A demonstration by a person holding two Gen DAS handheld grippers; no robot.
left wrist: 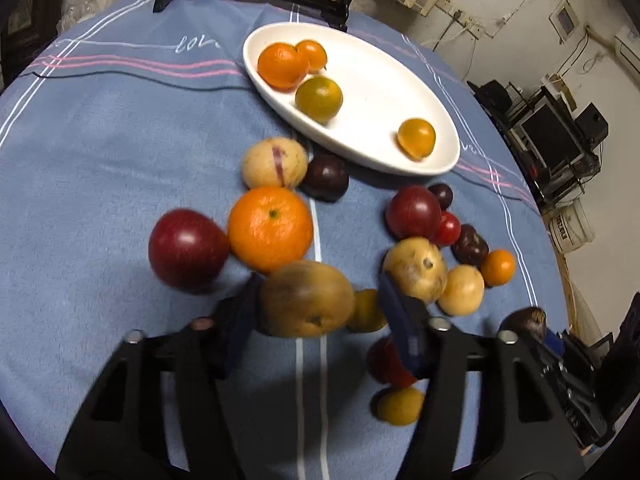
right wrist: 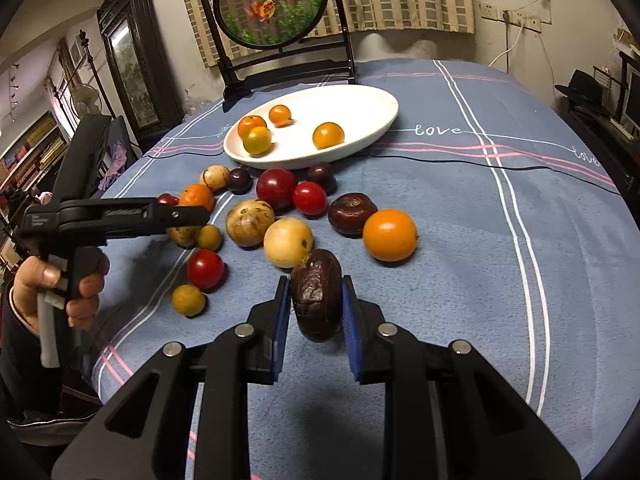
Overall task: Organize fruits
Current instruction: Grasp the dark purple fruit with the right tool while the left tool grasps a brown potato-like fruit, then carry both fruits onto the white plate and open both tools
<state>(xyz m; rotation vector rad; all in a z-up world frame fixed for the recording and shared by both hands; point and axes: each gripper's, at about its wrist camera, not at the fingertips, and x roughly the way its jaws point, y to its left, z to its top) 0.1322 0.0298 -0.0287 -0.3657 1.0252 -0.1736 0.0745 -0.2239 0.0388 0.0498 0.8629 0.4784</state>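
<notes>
One white dish [right wrist: 376, 120] holds four citrus fruits [right wrist: 328, 135]. About sixteen more fruits [right wrist: 288, 241] sit loose on the cloth.

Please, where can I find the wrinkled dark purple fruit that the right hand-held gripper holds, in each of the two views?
Left wrist view: the wrinkled dark purple fruit sits at the far right edge, low, partly hidden behind the gripper frame.
Right wrist view: the same fruit is at lower centre, between the blue pads of the right hand-held gripper.
Shared landmark: the white oval dish holding four orange and yellow fruits.
</notes>
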